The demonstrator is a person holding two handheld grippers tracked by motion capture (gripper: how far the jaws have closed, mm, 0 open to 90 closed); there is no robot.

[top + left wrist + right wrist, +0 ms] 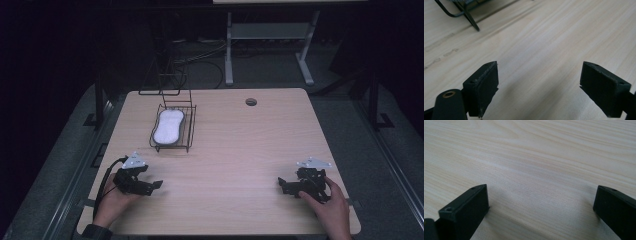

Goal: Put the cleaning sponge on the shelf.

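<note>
A black wire basket (189, 131) stands on the wooden table (240, 145) at the back left, with a white oblong pad (168, 126) lying in it. My left gripper (156, 185) rests low over the table near the front left, held by a hand, jaws pointing right and open. In the left gripper view its jaws (539, 82) stand wide apart over bare wood, and a corner of the basket's wire foot (469, 17) shows at the top left. My right gripper (282, 184) sits near the front right, jaws pointing left; its own view shows it (541, 207) open over bare wood.
A round cable hole (251, 102) is cut in the table near the back edge. A wire frame (167, 80) rises behind the basket. Beyond the table are the dark floor, cables and the white legs of another desk (229, 55).
</note>
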